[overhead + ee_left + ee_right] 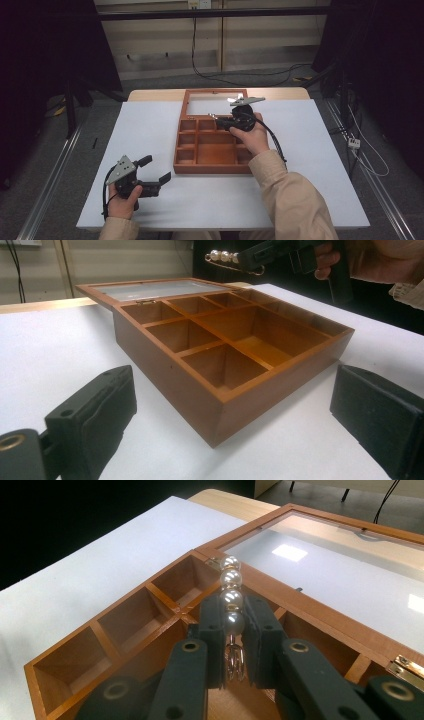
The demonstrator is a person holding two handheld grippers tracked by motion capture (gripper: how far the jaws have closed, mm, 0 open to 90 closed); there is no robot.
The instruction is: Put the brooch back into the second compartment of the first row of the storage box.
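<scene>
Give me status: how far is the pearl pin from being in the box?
Done: the wooden box is open, its glass lid laid back, and the right gripper is shut on the pearl pin. In hand: the pin hangs over the back compartments. Left: lower and release it; every compartment looks empty. The left gripper rests open on the table.

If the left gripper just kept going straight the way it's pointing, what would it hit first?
Probably the near corner of the wooden box. It sits dead ahead between the open jaws of the left gripper, with bare white table before it.
</scene>
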